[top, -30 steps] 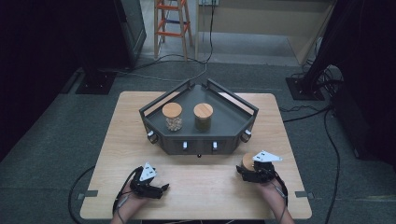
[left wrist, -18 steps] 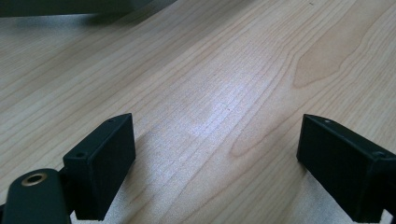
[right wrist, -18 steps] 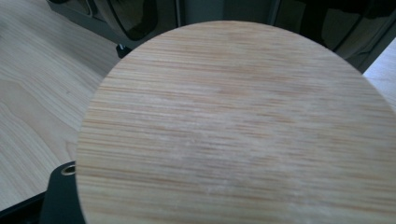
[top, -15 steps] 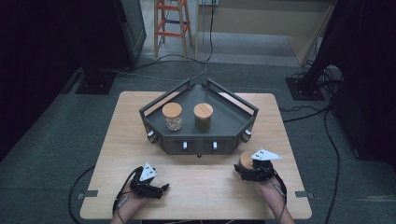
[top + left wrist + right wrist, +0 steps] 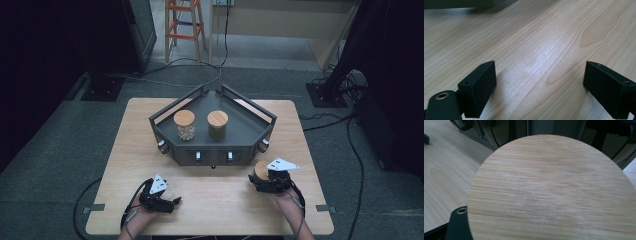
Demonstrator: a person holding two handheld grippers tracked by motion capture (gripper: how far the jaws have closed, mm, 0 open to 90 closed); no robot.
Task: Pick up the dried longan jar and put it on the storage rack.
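Holding a jar (image 5: 261, 170) with a wooden lid (image 5: 554, 187) just ahead of it, the right gripper (image 5: 267, 182) seems clamped on it, the lid hiding its jaws. The left gripper (image 5: 161, 201) rests spread apart on the wooden table (image 5: 220, 210). A loose grip could tip the jar. Beyond it sits a dark tray (image 5: 250, 120); grey floor and cables surround the table.

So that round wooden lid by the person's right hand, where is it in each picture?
High view: the wooden lid sits lower right, at the right tool, in front of the dark tray.
Right gripper view: the lid fills most of the picture, very close.
Left gripper view: it is not there; open jaws over bare wood.
Shared landmark: the wooden table.
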